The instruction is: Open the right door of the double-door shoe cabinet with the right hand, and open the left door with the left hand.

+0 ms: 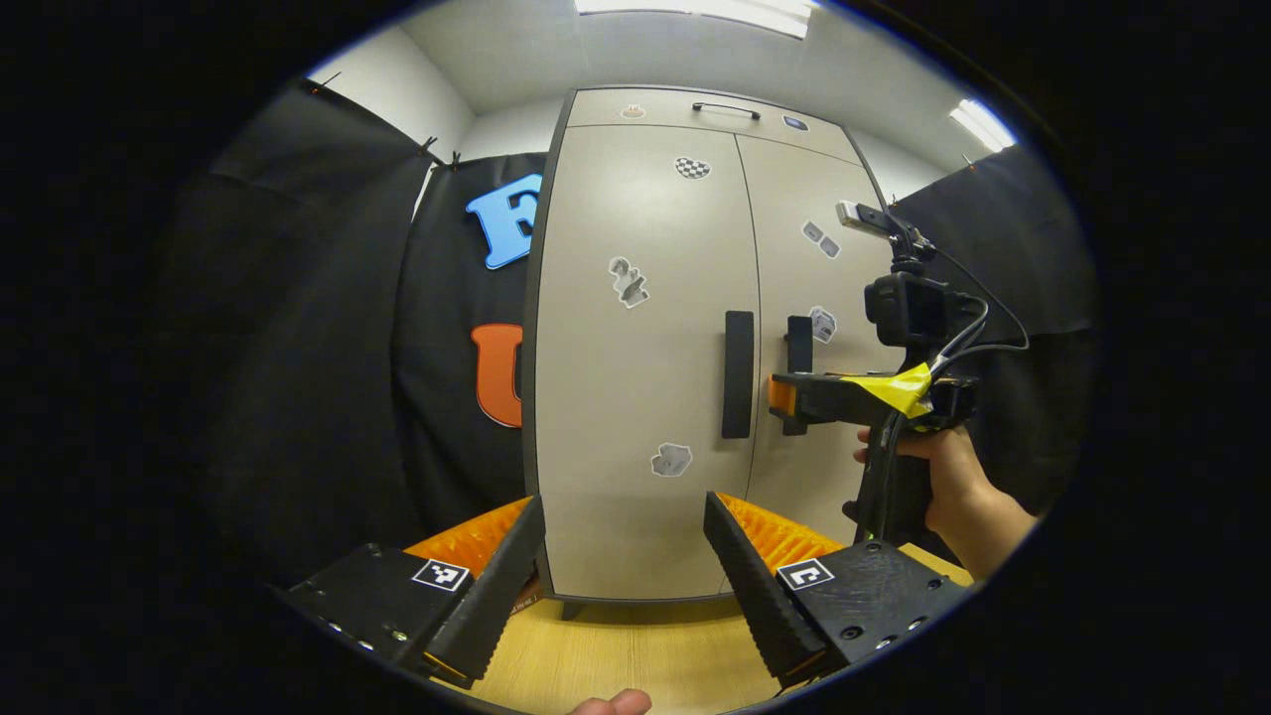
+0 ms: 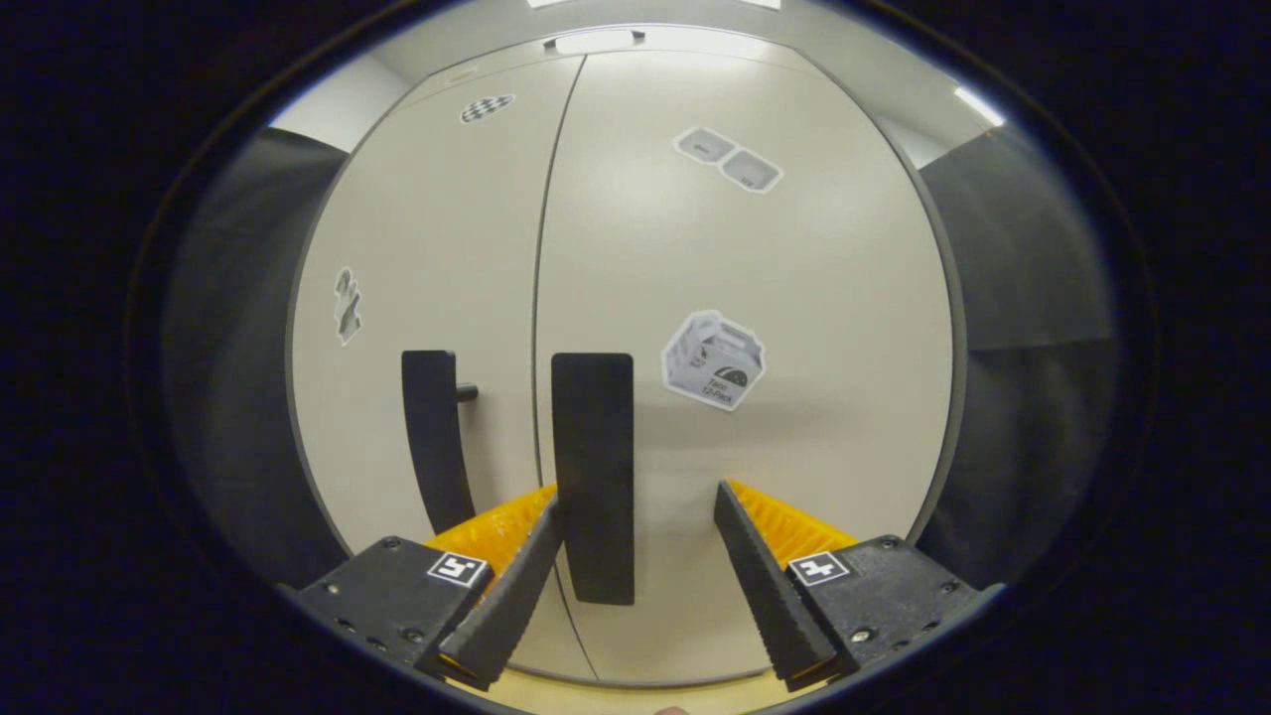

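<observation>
The beige double-door shoe cabinet (image 1: 635,397) stands shut in front of me. Each door carries a black vertical handle by the middle seam: the left door's handle (image 1: 737,373) and the right door's handle (image 1: 798,343). My left gripper (image 1: 624,500) is open, some way back from the left door, with nothing between its fingers. My right gripper (image 2: 635,497) is open and close to the right door. The right door's handle (image 2: 593,477) sits between its fingers, hard by the left-hand one. In the left gripper view a hand holds the right gripper (image 1: 782,395) level at that handle.
The cabinet stands on a light wooden surface (image 1: 635,655). Black cloth walls (image 1: 298,397) hang on both sides of it. Several stickers (image 2: 713,359) dot the doors. A drawer with a thin handle (image 1: 726,107) tops the cabinet. The left door's handle (image 2: 434,447) lies left of the right gripper.
</observation>
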Available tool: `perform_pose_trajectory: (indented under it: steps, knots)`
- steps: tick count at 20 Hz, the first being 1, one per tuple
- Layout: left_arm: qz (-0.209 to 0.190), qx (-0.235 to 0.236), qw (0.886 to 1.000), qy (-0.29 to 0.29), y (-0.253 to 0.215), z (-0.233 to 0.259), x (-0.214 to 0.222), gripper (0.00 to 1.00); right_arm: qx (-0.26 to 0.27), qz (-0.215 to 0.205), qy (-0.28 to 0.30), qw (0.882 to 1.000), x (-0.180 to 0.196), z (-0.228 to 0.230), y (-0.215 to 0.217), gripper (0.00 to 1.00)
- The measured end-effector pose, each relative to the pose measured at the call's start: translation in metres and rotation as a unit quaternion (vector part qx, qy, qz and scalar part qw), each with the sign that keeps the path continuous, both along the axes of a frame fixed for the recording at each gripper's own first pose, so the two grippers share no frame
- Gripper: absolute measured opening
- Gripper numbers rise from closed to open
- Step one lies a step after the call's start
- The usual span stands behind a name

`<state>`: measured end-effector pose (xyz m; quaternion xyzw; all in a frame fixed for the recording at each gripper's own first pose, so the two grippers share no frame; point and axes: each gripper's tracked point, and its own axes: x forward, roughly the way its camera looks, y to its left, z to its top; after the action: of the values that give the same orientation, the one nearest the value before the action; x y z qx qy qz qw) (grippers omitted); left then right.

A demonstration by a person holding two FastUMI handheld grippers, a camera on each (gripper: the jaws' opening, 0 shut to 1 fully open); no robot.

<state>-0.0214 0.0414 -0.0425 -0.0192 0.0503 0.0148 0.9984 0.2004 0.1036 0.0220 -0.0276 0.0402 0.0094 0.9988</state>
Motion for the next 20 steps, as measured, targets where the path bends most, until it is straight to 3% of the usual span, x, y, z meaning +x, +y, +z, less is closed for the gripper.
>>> perform_pose_trajectory:
  steps: [5, 6, 7, 10, 11, 12, 14, 20]
  knots:
    - [0.003, -0.003, 1.0, 0.0, 0.003, -0.003, -0.002, 0.97, 0.006, -0.003, 0.009, 1.0, 0.0, -0.008, 0.005, 0.83]
    - [0.005, -0.004, 1.0, 0.001, 0.004, -0.003, -0.002, 0.97, 0.01, 0.0, 0.007, 1.0, 0.002, -0.005, 0.008, 0.68]
    - [0.005, -0.006, 1.0, 0.001, 0.006, -0.004, -0.002, 0.97, 0.011, 0.008, 0.012, 1.0, -0.001, -0.008, 0.013, 0.65]
    - [0.008, -0.008, 1.0, 0.0, 0.009, -0.004, -0.002, 0.97, 0.002, 0.017, 0.014, 1.0, -0.001, -0.007, 0.017, 0.34]
    - [0.009, -0.009, 1.0, -0.002, 0.01, -0.003, -0.002, 0.97, 0.005, 0.022, 0.012, 1.0, -0.002, -0.007, 0.017, 0.33]
    - [0.008, -0.011, 1.0, -0.003, 0.009, -0.003, -0.001, 0.97, 0.016, 0.027, 0.01, 0.999, -0.001, -0.008, 0.017, 0.22]
    - [0.008, -0.014, 1.0, 0.0, 0.011, -0.006, -0.002, 0.97, 0.016, 0.033, 0.01, 0.999, 0.0, -0.007, 0.017, 0.1]
    - [0.008, -0.014, 1.0, -0.002, 0.01, -0.005, -0.005, 0.97, 0.008, 0.034, 0.007, 0.999, -0.003, -0.007, 0.017, 0.08]
